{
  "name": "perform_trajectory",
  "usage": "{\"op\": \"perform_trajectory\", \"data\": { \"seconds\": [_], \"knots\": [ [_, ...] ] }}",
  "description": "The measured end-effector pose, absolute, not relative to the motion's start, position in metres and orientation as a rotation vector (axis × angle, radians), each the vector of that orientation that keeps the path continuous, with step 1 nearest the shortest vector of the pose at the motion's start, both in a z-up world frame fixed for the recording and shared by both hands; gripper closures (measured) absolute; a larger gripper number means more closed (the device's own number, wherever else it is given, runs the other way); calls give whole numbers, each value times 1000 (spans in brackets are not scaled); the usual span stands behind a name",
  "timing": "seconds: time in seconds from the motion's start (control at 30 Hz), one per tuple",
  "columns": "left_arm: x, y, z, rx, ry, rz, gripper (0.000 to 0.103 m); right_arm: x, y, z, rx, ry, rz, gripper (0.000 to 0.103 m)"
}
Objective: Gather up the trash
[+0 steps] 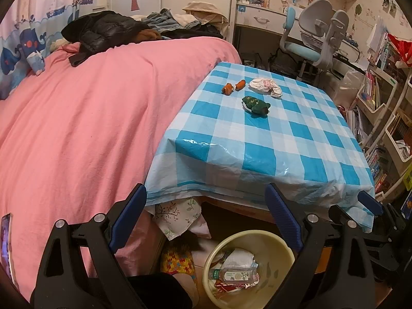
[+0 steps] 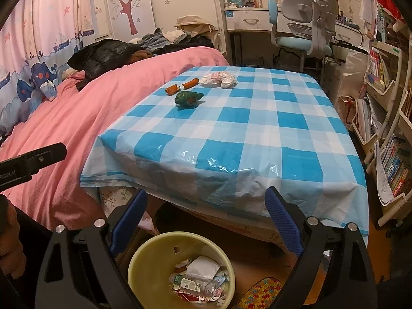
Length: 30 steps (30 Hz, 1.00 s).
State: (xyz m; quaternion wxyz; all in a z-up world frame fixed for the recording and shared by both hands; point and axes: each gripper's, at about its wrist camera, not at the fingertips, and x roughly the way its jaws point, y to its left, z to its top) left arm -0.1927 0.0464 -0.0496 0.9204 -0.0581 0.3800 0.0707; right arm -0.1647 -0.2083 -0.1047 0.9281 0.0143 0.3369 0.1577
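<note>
On the blue-checked tablecloth [image 1: 283,134] [image 2: 257,134], toward the far side, lie a crumpled white wrapper [image 1: 265,86] [image 2: 220,79], two orange pieces [image 1: 233,87] [image 2: 182,86] and a crushed green packet [image 1: 256,105] [image 2: 188,98]. Below the table's near edge stands a pale yellow bin [image 1: 278,249] [image 2: 144,257] holding a clear plastic bottle [image 1: 235,275] [image 2: 195,284], white paper and red scraps. My left gripper [image 1: 206,213] and right gripper [image 2: 206,216] both hang open and empty over the bin, well short of the table items.
A pink bed [image 1: 77,128] [image 2: 64,128] with piled clothes [image 1: 103,31] borders the table's left. A desk chair [image 1: 316,33] [image 2: 303,25] stands behind it, and bookshelves [image 1: 381,103] [image 2: 386,128] line the right. A patterned slipper [image 2: 260,293] lies by the bin.
</note>
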Motion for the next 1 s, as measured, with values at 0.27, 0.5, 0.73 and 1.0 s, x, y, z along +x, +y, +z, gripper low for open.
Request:
{"op": "perform_trajectory", "data": {
  "seconds": [0.27,0.5,0.73,1.0],
  "knots": [
    [-193,46,-50,-120,780,147,13,-165,-208,-105,29,690,322,14],
    [-193,47,-49,-122,777,149,13,-165,-208,-104,29,686,322,14],
    [-193,47,-49,-123,777,149,13,-165,-208,-104,28,685,323,14],
    [-193,47,-49,-123,777,149,13,-165,-208,-104,28,685,323,14]
  ]
}}
